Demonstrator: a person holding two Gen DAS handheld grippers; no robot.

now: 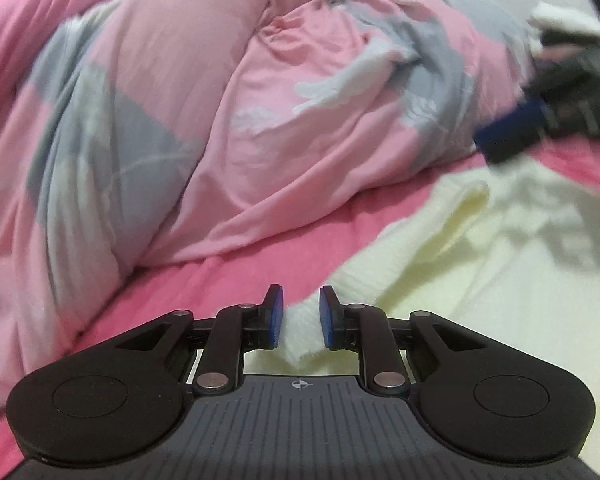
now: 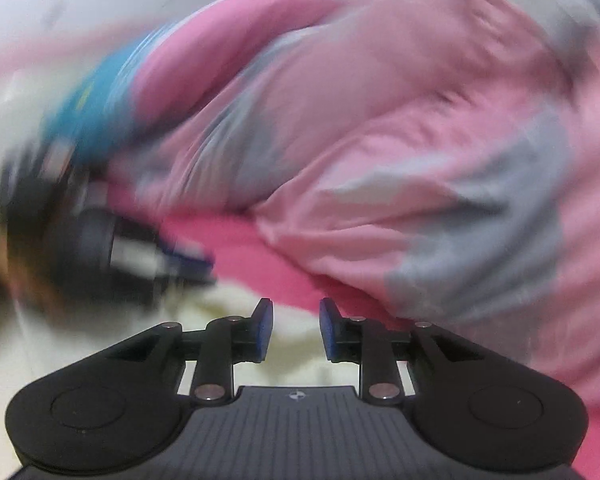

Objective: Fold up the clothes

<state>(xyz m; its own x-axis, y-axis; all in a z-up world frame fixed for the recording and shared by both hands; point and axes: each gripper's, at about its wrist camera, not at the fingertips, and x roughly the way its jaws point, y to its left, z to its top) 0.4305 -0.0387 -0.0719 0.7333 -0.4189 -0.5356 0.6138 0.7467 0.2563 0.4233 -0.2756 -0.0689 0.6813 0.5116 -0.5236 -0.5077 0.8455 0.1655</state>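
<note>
Left wrist view. We record the left gripper (image 1: pixel 300 316) low in the frame, its blue pads (image 1: pixel 275 316) standing narrowly apart. A corner of the cream knitted garment (image 1: pixel 480 280) lies in the gap between them; the pads do not press on it. The garment spreads from that corner to the right and lower right, rumpled, over the deep pink bedsheet (image 1: pixel 260 264). Behind both we list a heaped duvet (image 1: pixel 260 100), pale pink with grey and white patches, filling the upper and left part of the frame and resting on the sheet. At the right edge, blurred, we note the right gripper (image 1: pixel 512 136), dark with a blue tip, above the far edge of the garment; we cannot tell from here how its jaws stand.

Right wrist view. The picture is heavily blurred. We record the right gripper (image 2: pixel 296 330) at the bottom, jaws parted by a narrow gap with nothing gripped. Cream cloth (image 2: pixel 236 304) shows below and beyond the fingertips. The pink sheet (image 2: pixel 252 256) lies past it, and the duvet (image 2: pixel 400 140) rises to the right. At left we note the left gripper (image 2: pixel 140 252), a dark smear with a blue tip, and a turquoise item (image 2: pixel 96 112) above it that we cannot identify.
</note>
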